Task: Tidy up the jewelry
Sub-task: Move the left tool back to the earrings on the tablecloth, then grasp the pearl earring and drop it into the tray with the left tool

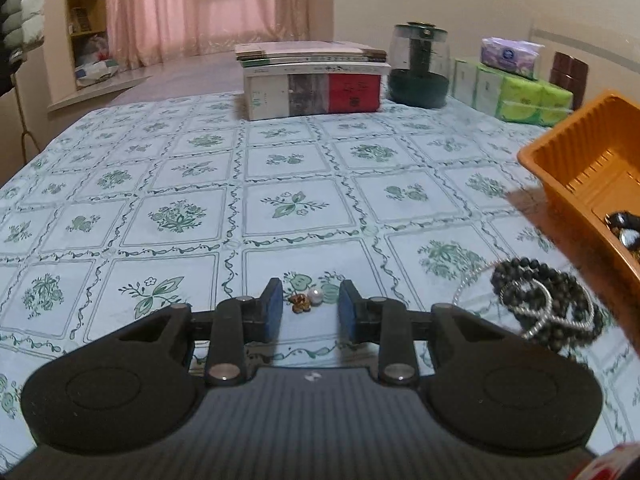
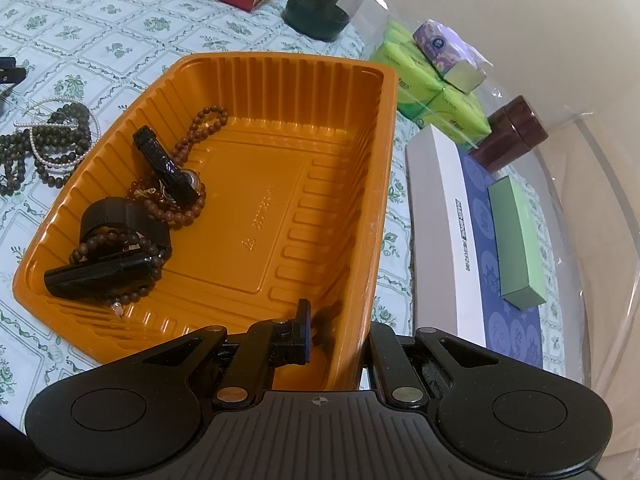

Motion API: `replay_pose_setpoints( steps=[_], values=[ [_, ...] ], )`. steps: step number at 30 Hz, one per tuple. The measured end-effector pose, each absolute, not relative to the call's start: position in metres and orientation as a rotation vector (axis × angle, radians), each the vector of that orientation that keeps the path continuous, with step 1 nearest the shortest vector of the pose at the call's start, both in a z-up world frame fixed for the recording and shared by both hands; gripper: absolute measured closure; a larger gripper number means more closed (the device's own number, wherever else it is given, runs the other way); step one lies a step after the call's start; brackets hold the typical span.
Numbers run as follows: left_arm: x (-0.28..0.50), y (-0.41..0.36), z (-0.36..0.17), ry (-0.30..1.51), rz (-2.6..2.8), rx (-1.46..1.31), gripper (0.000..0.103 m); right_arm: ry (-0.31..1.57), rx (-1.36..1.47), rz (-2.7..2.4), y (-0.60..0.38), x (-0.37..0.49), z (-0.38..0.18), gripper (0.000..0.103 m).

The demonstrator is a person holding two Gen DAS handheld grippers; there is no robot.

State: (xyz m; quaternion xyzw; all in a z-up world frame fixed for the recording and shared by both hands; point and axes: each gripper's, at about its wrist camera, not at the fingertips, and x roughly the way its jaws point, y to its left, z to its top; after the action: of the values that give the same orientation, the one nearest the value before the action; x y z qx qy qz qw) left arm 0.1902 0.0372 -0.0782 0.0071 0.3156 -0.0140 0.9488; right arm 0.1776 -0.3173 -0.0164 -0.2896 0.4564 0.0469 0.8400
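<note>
A surface (image 1: pixel 280 168) covered by a green-patterned cloth is seen before a pink-curtained window. An orange tray (image 2: pixel 320 128), tilted, is pinched at its near wall by the right gripper (image 2: pixel 336 344); bead bracelets (image 2: pixel 180 200) and black pieces are held inside. Beside the tray, dark beads (image 1: pixel 548 304) and a pearl strand are piled. The left gripper (image 1: pixel 310 312) is spread around a pearl (image 1: pixel 317 297) and a small brown charm (image 1: pixel 300 303), perhaps an earring.
</note>
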Motion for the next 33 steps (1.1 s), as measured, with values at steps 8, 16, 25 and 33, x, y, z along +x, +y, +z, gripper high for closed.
replay_pose_setpoints(
  steps=[8,16,25,33],
  values=[
    [0.181,0.041,-0.074,0.64,-0.02,0.014,0.087,0.963,-0.614,0.101,-0.317,0.177,-0.017,0.094],
    [0.148,0.041,-0.058,0.635,-0.039,0.026,0.087,0.954,-0.602,0.102,-0.32,0.175,-0.018,0.094],
    [0.128,0.027,-0.042,0.632,-0.085,0.029,0.087,0.953,-0.606,0.104,-0.319,0.175,-0.017,0.094],
    [0.124,0.014,-0.031,0.624,-0.133,0.029,0.087,0.952,-0.605,0.104,-0.319,0.175,-0.017,0.094]
  ],
)
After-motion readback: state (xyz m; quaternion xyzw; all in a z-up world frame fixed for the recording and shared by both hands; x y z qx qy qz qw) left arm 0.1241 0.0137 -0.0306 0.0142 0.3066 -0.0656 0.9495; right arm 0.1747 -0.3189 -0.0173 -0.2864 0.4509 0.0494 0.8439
